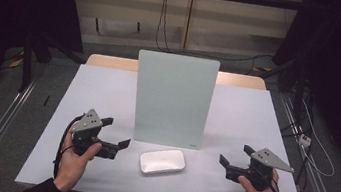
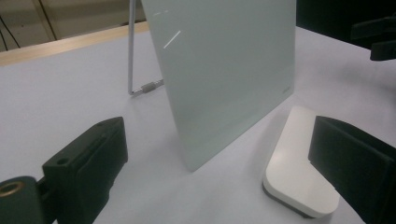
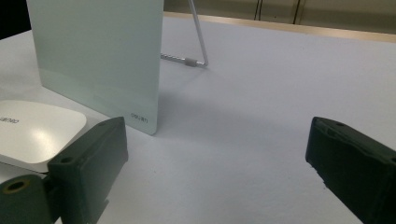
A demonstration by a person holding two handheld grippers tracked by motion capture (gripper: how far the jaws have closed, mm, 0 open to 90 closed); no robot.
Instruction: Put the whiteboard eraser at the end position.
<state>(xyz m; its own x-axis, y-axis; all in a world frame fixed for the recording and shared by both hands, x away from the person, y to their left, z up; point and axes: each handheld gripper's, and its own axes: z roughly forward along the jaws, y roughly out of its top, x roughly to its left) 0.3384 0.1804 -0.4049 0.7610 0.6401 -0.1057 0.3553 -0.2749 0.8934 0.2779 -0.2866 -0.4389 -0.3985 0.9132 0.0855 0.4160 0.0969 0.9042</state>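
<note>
White eraser block (image 1: pixel 163 161), a flat rounded-corner pad with a glossy white top and a darker underside, lies on the pale table (image 1: pixel 236 115) just in front of the standing glass board (image 1: pixel 173 99), near the board's bottom edge and not quite touching it. The board is a frosted pale-green pane, leaning back slightly on a thin metal wire stand (image 2: pixel 133 70) behind it.

The block looks light and rigid, with a smooth plastic shell that may slip under hard jaws; its low profile suggests gripping it across the two long sides, close to the middle, rather than pinching a rounded corner. The board behind it appears fragile and easy to tip, so a bump against it is the likely hazard.

The left gripper (image 1: pixel 118 132), held in a hand, hovers to the left of the block with its jaws spread wide and nothing between them; in the left gripper view the block sits just beyond one jaw. The right gripper (image 1: pixel 236 154) hovers to the right of the block, a little farther from it, its jaws likewise spread wide and empty, touching nothing
</note>
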